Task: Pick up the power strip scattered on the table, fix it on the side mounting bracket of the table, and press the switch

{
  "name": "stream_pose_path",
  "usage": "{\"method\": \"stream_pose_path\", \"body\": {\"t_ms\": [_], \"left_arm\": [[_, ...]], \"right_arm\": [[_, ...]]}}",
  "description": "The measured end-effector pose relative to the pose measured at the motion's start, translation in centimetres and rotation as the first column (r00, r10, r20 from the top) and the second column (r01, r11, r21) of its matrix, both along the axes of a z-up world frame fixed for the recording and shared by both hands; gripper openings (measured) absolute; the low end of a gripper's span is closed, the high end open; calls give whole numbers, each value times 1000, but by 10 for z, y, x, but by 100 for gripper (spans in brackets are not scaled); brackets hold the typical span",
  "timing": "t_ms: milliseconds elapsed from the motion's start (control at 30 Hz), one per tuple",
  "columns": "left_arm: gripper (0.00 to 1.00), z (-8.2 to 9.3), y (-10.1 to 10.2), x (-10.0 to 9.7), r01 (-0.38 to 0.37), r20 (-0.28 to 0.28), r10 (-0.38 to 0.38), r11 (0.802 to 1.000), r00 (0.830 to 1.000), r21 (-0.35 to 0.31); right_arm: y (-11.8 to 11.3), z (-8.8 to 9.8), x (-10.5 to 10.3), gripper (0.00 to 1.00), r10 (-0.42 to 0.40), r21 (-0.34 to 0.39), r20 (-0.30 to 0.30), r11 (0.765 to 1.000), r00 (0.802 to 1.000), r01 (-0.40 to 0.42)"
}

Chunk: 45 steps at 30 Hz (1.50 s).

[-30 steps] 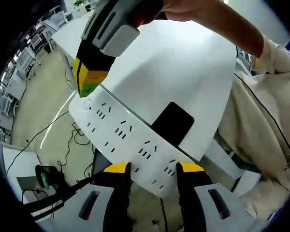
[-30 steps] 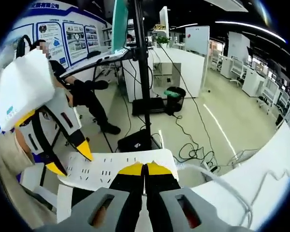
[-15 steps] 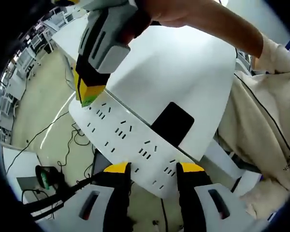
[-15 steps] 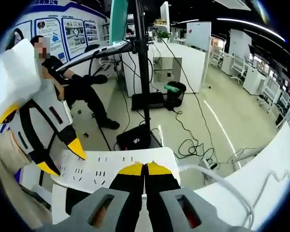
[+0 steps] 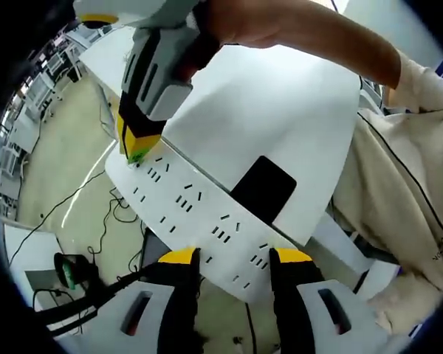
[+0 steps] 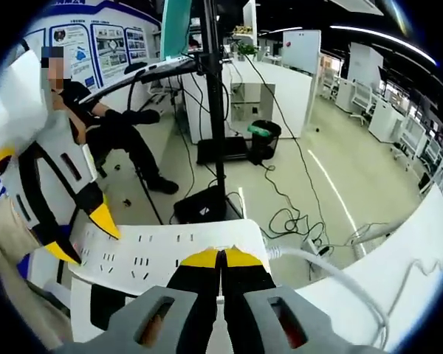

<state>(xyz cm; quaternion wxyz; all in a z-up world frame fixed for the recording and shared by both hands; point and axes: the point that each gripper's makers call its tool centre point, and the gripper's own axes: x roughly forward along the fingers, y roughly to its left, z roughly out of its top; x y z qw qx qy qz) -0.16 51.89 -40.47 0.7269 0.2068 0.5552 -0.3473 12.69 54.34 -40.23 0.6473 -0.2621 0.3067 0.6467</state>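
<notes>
Between spread left fingers (image 5: 235,259), strip (image 5: 199,221) along table (image 5: 266,103) edge; right fingers (image 6: 221,258) closed, tips touching its far end. No legible writing on strip.

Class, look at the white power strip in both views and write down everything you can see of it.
The power strip is a long, flat white bar, apparently plastic, with rows of dark socket slots on its face. It lies along the edge of the white table, beside a black rectangle. The left tool straddles one end, jaws apart; the right tool, jaws together, presses the other end, where a white cable leaves it.
</notes>
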Motion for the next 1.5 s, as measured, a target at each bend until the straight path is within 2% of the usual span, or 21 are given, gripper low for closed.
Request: {"method": "stream_pose_path", "body": {"t_ms": [267,567,700,833,1200,1500], "left_arm": [[43,0,-1,0,0,2,0,1000,1000,-1],[42,-1,-1,0,2,1,-2,1000,1000,-2],[42,-1,0,0,2,-1,-2,1000,1000,0],[42,-1,0,0,1,3,-1,1000,1000,-4],[42,-1,-1,1,3,-2,-3,1000,1000,-1],[42,0,0,1,1,1,-1,1000,1000,-7]], "right_arm": [[-1,0,-4,0,17,1,8,1000,1000,-17],[6,0,1,0,10,2,-56,1000,998,-10],[7,0,-3,0,34,0,-45,999,998,-34],[6,-2,-1,0,25,8,-71,1000,997,-25],[0,-5,4,0,31,-41,-38,999,999,-32],[-1,-7,-1,0,22,-89,-16,996,1000,-23]]}}
